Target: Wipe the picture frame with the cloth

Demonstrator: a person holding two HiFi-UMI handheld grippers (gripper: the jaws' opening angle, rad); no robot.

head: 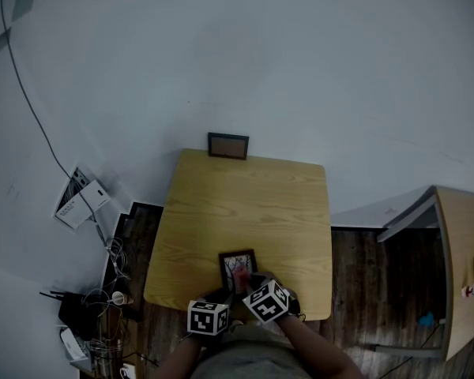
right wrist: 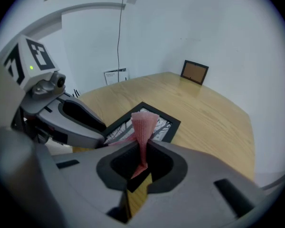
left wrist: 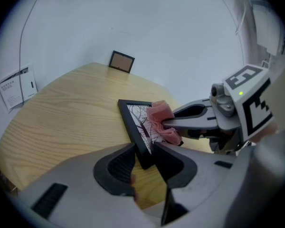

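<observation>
Two-handed work is happening at the counter's (head: 245, 204) near edge: the left claw (left wrist: 143, 152) is pinching the picture frame's (left wrist: 131, 117) corner to steady it, while the right claw (right wrist: 142, 148) is pinching the pink cloth (right wrist: 143, 122), pressing it onto the glass.

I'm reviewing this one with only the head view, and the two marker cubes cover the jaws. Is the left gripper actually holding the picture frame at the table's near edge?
Observer: Yes. In the left gripper view, the left gripper has its jaws closed on the lower edge of the picture frame.
Operator: And the right one, is it empty?
Observer: No. In its own view, the right gripper pinches a pink cloth between its jaws.
Operator: Is that cloth on the picture?
Observer: The left gripper view shows it bunched against the frame's printed face, above the left jaws.
</observation>
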